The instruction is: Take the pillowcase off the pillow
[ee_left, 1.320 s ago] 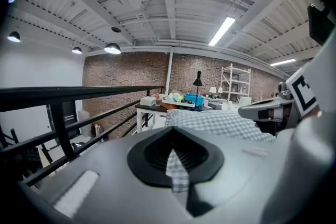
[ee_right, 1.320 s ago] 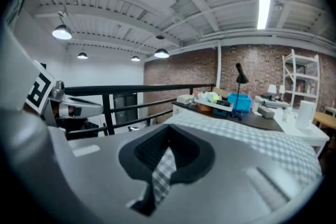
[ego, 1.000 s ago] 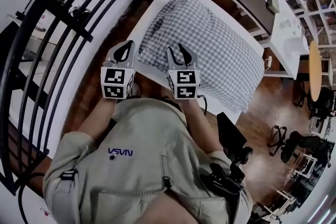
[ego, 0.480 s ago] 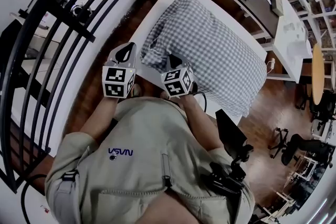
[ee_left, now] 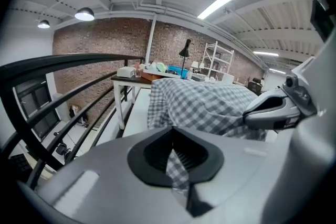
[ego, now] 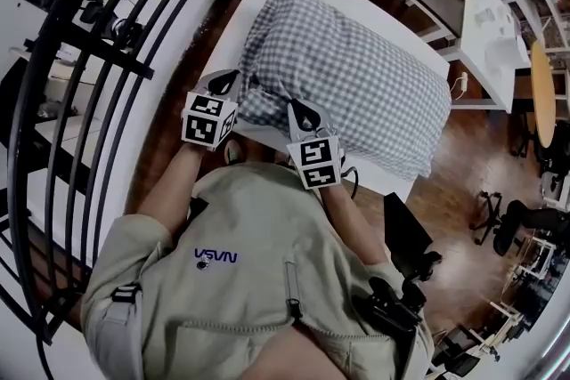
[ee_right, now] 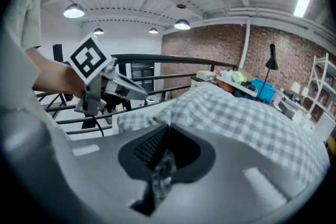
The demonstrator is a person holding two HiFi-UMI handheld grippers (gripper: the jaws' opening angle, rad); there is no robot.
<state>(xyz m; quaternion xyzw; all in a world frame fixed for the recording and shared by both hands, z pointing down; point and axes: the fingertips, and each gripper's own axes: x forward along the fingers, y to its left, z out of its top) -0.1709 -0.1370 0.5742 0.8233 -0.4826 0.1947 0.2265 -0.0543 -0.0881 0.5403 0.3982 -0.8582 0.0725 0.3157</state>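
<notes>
A pillow in a grey-and-white checked pillowcase (ego: 356, 84) lies on the white table (ego: 230, 40). My left gripper (ego: 227, 82) is at the pillow's near left corner, shut on a fold of the checked cloth; the left gripper view shows that cloth (ee_left: 210, 107) running into the closed left gripper (ee_left: 176, 165). My right gripper (ego: 301, 111) sits at the pillow's near edge, a little to the right. In the right gripper view a bunch of the pillowcase (ee_right: 247, 118) is pinched in the right gripper (ee_right: 161, 165). The fabric between the two grippers is lifted off the table.
A black metal railing (ego: 89, 58) runs along the left of the table. A white desk (ego: 490, 22) and a round wooden tabletop (ego: 539, 93) stand to the right. A black stand (ego: 405, 236) is on the wood floor by my right side.
The right gripper went from open above the pillow's near edge to shut on the pillowcase. Both grippers have shifted forward, and the near edge of the cloth has risen.
</notes>
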